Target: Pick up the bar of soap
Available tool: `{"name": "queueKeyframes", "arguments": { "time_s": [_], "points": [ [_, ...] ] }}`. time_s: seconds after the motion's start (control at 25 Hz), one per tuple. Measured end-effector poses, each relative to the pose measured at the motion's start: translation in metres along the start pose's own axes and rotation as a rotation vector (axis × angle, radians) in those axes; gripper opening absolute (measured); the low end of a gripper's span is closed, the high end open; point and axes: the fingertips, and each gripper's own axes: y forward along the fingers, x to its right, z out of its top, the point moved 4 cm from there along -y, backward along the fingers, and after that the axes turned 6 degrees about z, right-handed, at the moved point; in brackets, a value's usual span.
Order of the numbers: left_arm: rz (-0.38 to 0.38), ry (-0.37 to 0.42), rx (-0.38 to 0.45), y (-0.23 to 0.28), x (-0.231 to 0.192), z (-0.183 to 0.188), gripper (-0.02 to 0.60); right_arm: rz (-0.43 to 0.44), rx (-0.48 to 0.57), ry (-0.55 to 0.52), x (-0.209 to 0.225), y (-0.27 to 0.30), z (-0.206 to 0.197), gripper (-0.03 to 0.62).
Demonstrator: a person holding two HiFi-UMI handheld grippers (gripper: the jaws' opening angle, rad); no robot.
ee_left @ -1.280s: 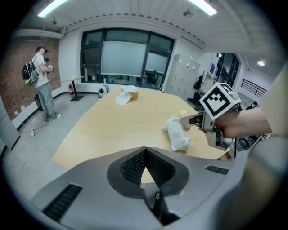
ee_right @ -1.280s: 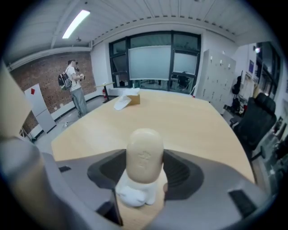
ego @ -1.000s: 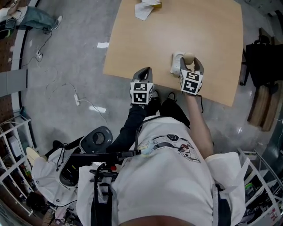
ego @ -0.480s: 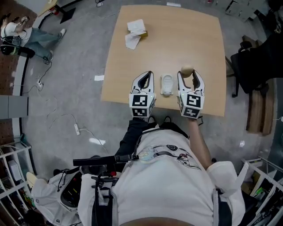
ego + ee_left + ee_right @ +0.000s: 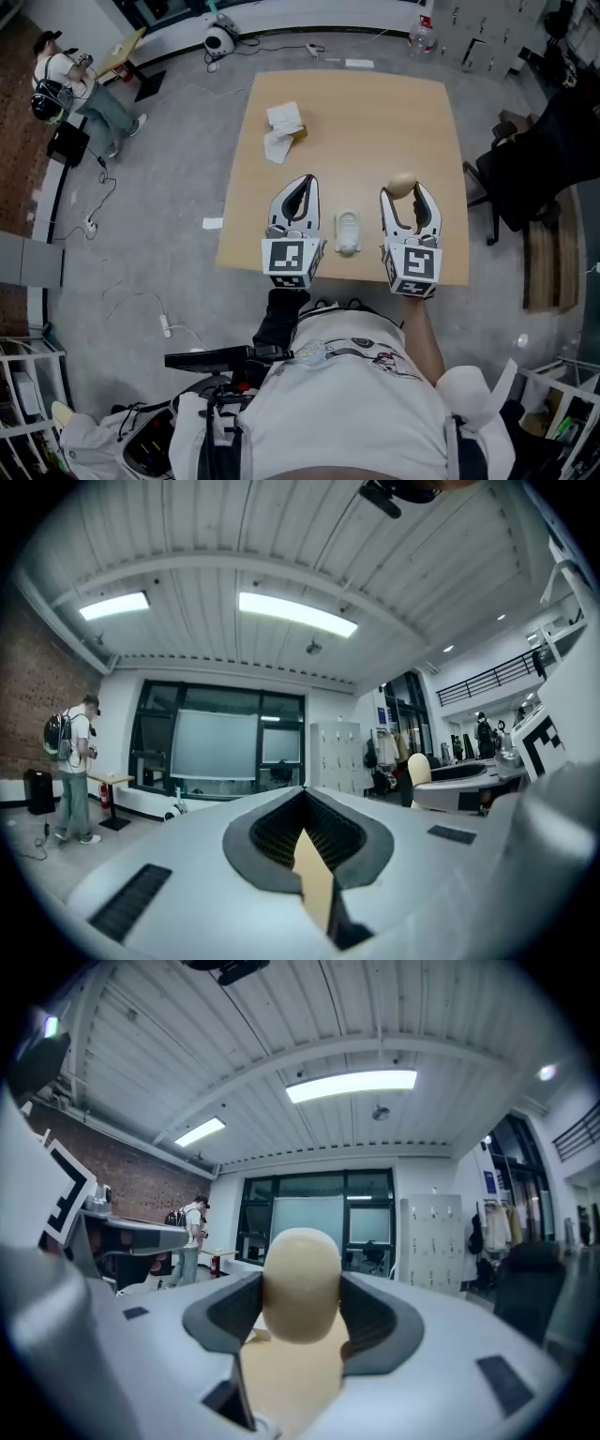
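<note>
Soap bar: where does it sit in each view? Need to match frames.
Head view: bar of soap on the right part of the table, at the tip of the right gripper.
Right gripper view: bar of soap in centre frame, clamped between the tongs.
Left gripper view: not in it.
Shared landmark: person with backpack, at left in all three.

The left gripper (image 5: 305,801) has its jaws together on nothing, a backpacked person (image 5: 73,761) standing far left.
</note>
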Motion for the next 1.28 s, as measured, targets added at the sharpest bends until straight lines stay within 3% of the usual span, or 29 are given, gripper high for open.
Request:
{"name": "queueKeyframes", "arguments": {
  "time_s": [0.36, 1.28],
  "points": [
    [0.012, 0.059, 0.081, -0.004, 0.002, 0.021, 0.002, 0.009, 0.071, -0.027, 0.004, -0.005, 0.029, 0.259],
    [0.018, 0.042, 0.076, -0.006, 0.0, 0.024, 0.002, 0.03, 0.128, -0.018, -0.003, 0.001, 0.037, 0.259]
  ]
}}
